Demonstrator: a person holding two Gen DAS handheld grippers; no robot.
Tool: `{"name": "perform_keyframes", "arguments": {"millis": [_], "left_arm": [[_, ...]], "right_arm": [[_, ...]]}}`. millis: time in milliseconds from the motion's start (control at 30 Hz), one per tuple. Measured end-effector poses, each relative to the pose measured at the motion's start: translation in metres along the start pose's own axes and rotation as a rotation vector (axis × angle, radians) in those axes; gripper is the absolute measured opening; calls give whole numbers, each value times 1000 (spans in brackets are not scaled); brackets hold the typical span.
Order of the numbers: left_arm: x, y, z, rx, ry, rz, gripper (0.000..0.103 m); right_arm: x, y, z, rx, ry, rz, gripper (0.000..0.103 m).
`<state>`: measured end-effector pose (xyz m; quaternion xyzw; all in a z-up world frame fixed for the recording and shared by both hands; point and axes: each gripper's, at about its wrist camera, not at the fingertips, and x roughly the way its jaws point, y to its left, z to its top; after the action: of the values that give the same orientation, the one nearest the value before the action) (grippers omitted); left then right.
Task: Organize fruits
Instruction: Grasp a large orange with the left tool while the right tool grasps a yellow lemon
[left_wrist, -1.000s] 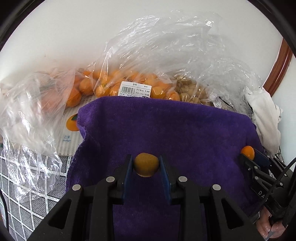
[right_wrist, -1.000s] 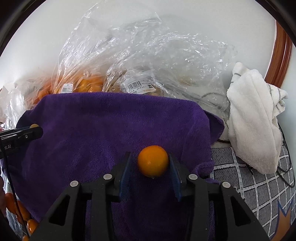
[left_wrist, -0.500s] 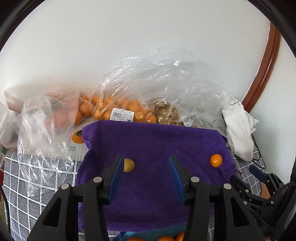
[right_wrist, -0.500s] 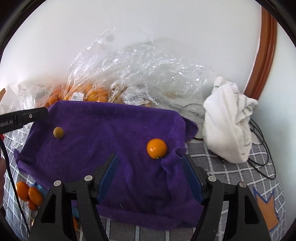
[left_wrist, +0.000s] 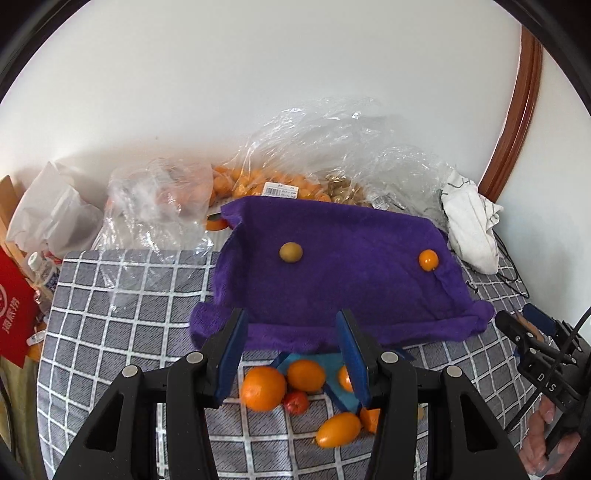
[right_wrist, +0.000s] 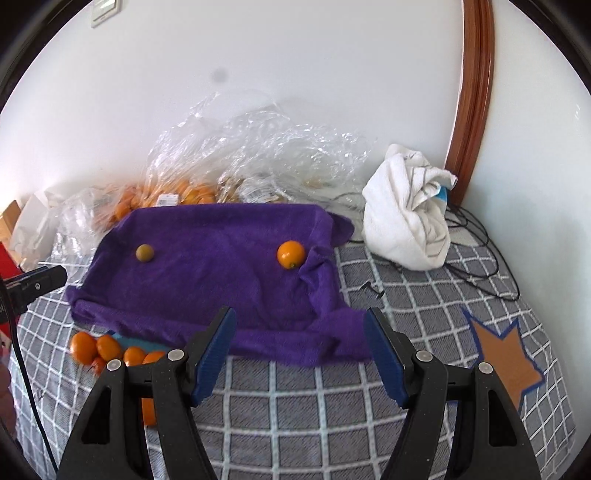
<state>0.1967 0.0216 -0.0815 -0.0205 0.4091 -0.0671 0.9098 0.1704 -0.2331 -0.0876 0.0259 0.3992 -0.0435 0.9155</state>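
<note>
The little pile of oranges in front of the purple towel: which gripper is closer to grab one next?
Probably left. The left gripper hangs open right above the pile of oranges, while the open right gripper sees it off to its left.

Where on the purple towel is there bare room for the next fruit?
The purple towel is bare between the greenish fruit and the orange, and along its near half. Crowded: the loose fruit pile off its near edge and the plastic bags behind.
</note>
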Motion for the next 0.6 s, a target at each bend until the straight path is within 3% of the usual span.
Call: {"name": "perform_keyframes", "arguments": {"millis": [433,600], "left_arm": [[-26,57,-72,-128,11,108,47],[-10,72,-96,-170,77,98,47]], "right_arm": [[-14,38,-56,-69,16,115,71],[-1,61,-79,-127,48,173,58]]}}
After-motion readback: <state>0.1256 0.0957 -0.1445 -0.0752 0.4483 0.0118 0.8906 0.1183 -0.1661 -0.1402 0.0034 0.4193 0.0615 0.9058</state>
